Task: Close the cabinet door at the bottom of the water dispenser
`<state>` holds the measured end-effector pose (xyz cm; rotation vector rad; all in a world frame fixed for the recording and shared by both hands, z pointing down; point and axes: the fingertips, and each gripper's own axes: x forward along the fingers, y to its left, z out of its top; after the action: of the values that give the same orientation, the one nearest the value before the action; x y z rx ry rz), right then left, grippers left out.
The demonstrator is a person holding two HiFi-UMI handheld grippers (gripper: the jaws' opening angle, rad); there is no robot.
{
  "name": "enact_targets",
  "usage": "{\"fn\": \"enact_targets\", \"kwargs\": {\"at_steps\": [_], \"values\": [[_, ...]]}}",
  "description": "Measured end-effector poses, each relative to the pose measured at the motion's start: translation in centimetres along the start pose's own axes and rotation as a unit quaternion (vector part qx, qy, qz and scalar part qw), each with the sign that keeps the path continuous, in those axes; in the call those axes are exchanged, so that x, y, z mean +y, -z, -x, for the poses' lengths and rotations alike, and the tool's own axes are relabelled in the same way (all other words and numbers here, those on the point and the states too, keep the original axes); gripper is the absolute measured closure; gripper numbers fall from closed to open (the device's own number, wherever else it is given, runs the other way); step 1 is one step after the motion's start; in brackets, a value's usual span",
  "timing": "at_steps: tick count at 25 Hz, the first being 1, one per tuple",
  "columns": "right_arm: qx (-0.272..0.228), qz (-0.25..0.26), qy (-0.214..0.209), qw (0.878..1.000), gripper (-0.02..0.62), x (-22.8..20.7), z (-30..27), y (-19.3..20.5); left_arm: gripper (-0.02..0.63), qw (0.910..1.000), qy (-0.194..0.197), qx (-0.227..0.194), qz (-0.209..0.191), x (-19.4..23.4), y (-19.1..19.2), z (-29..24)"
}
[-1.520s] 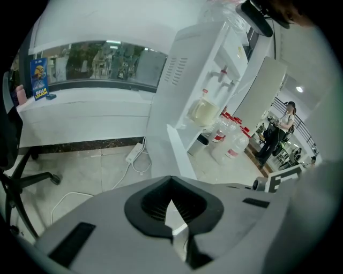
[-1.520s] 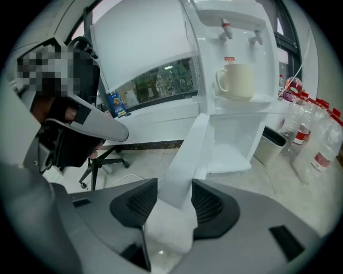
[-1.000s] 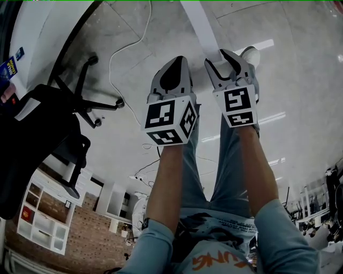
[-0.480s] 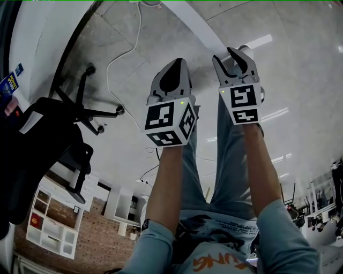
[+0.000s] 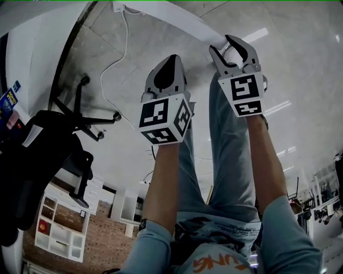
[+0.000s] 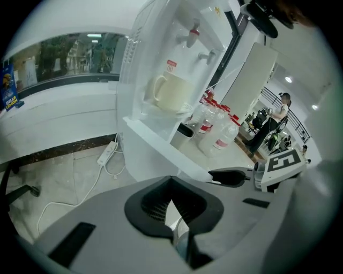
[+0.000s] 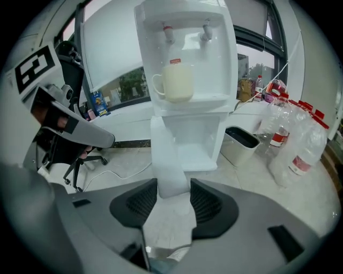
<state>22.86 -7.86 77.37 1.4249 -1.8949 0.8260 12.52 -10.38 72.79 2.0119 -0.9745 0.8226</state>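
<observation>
The white water dispenser (image 7: pixel 185 32) stands ahead with a cream mug (image 7: pixel 177 80) on its tray. Its bottom cabinet door (image 7: pixel 166 150) hangs open, edge toward me. My right gripper (image 7: pixel 174 184) is open, and its jaws have just been opening. The door's free edge stands between the fingertips. In the head view the door (image 5: pixel 177 16) runs across the top to the right gripper (image 5: pixel 224 45). My left gripper (image 5: pixel 172 60) is shut on nothing, just left of the door's end. In the left gripper view (image 6: pixel 171 184) it points at the door's side (image 6: pixel 144 152).
A black office chair (image 5: pixel 59 139) stands at the left. A power strip (image 6: pixel 105 155) with a white cable (image 5: pixel 115 59) lies on the floor left of the dispenser. Several plastic bottles (image 7: pixel 297 144) and a small bin (image 7: pixel 241 143) stand at its right. The person's legs (image 5: pixel 230 160) are below the grippers.
Both grippers have moved up the head view, toward the dispenser. The door panel now lies flatter across the top of that view, with the right gripper still at its end.
</observation>
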Motion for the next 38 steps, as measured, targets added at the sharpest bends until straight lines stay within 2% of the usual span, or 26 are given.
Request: {"fn": "enact_targets", "kwargs": {"at_steps": [11,17,20,22,38], "values": [[-0.021,0.017,0.004,1.0,0.391,-6.7,-0.6,-2.3,0.598,0.9999,0.009,-0.002,-0.012,-3.9,-2.5,-4.0],[-0.034,0.029,-0.007,0.999,0.391,-9.3,-1.2,-3.7,0.598,0.9996,0.007,-0.025,-0.007,-6.2,-5.1,-5.9],[-0.045,0.019,-0.005,0.999,0.399,-10.9,-1.6,-4.5,0.598,0.9993,0.003,-0.037,-0.007,-7.0,-6.3,-6.5],[-0.05,0.009,0.003,0.999,0.428,-11.8,-2.0,-5.1,0.598,0.9992,0.001,-0.04,-0.009,-7.2,-6.7,-6.7],[-0.088,0.037,-0.007,0.995,0.453,-17.2,-5.5,-11.5,0.598,0.9977,-0.031,-0.06,0.011,-7.7,-8.3,-8.4]]}}
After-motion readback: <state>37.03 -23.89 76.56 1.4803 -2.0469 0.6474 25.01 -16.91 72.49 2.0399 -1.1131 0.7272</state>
